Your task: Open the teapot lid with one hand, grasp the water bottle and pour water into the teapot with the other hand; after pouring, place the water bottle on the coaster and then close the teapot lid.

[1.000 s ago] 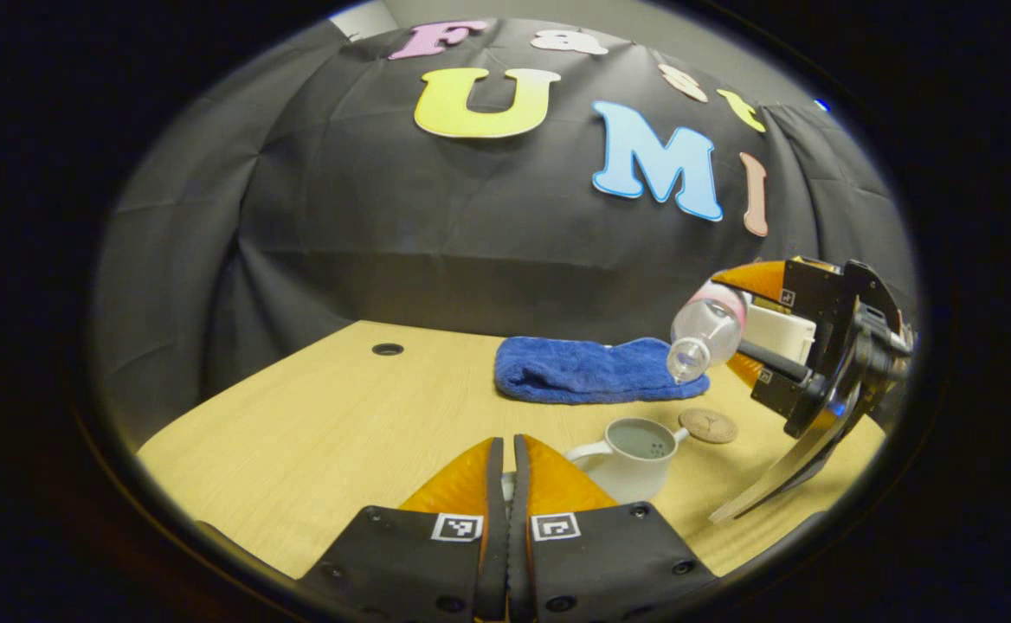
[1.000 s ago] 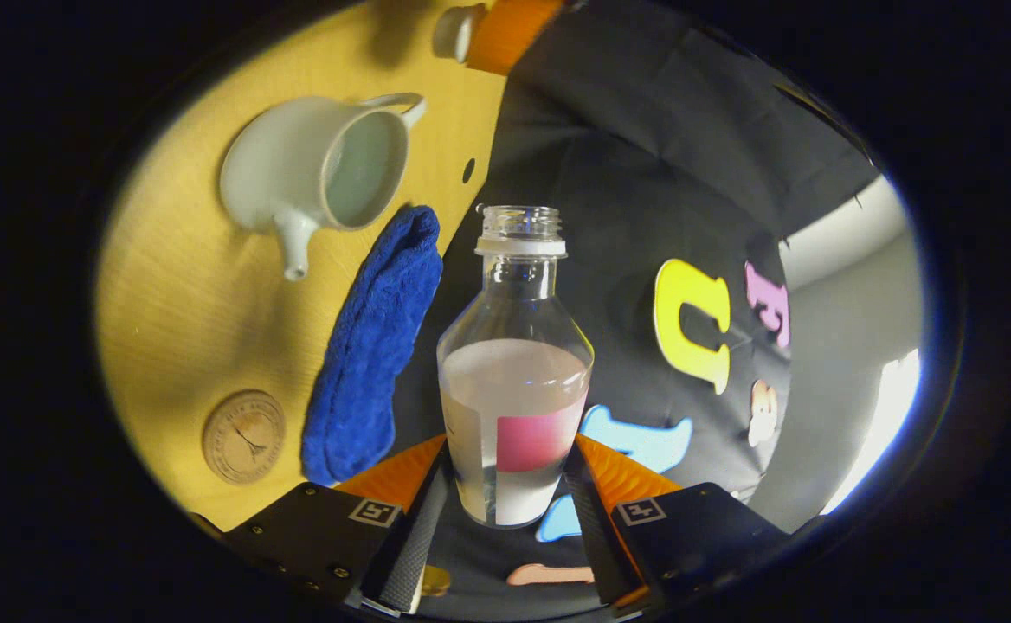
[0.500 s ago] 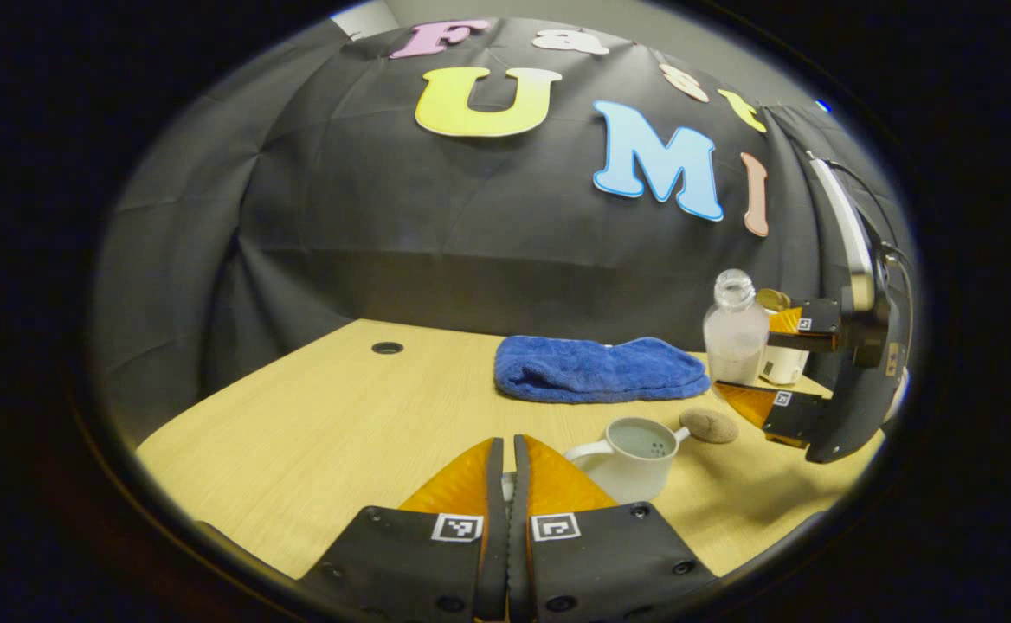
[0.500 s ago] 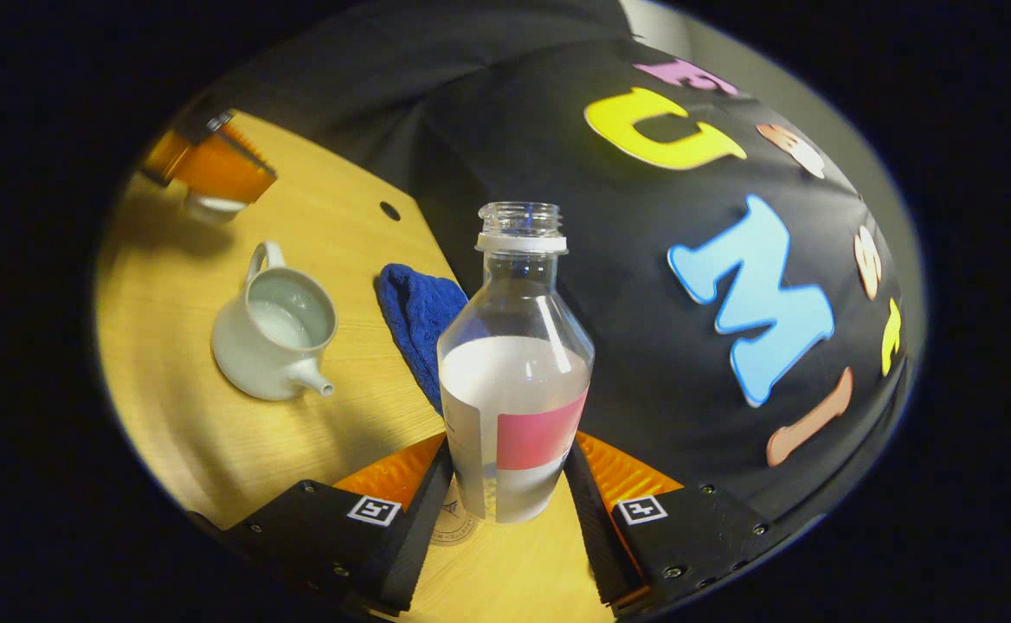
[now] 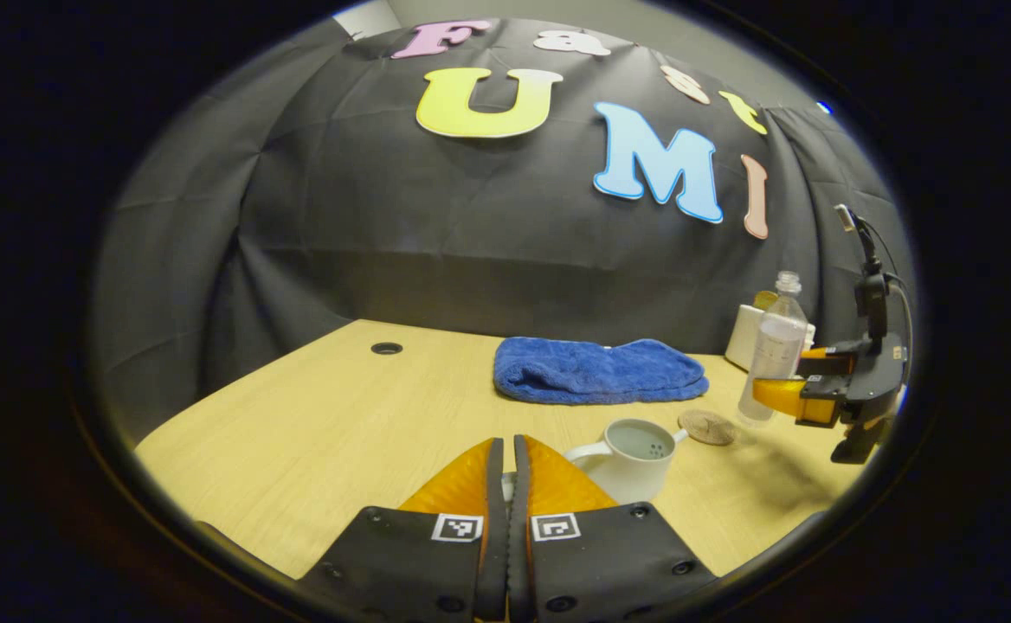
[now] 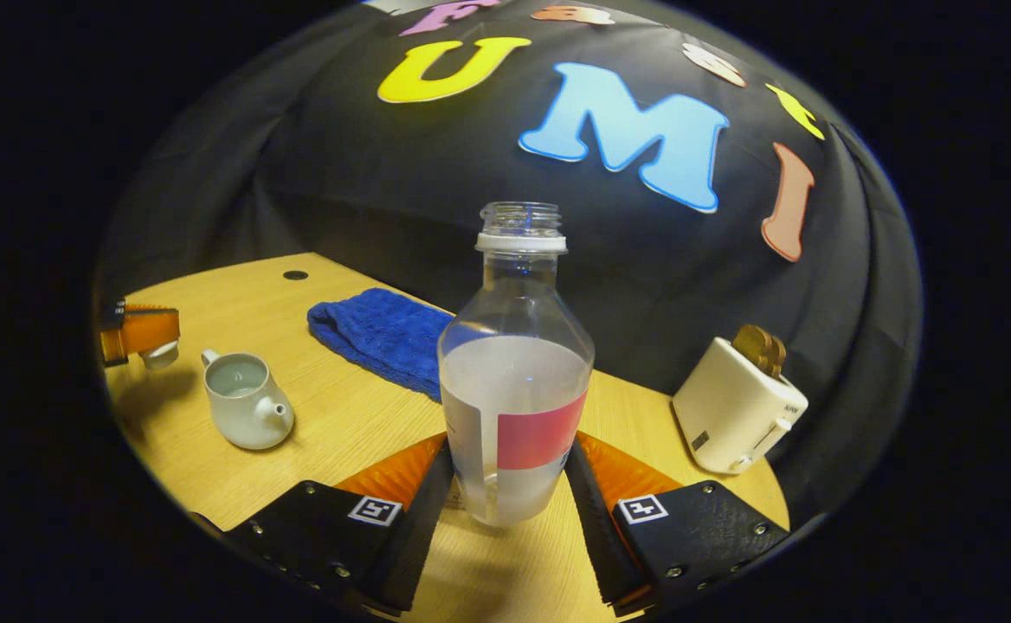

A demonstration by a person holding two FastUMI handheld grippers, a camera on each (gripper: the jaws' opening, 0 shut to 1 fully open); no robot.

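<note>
in the right gripper view, at far left, the left hand-held gripper (image 6: 152, 344) is cut off by the edge, its fingers closed on a small white teapot lid (image 6: 160, 355) that is mostly hidden. beside it the open white ceramic teapot (image 6: 244, 405) sits on the pale wooden bench (image 6: 358, 424). right hand-held gripper (image 6: 510, 484) clamps the upright clear plastic water bottle (image 6: 514, 381); its base hides whatever lies beneath. in the left gripper view the round cork coaster (image 5: 707, 427) lies just left of the bottle.
</note>
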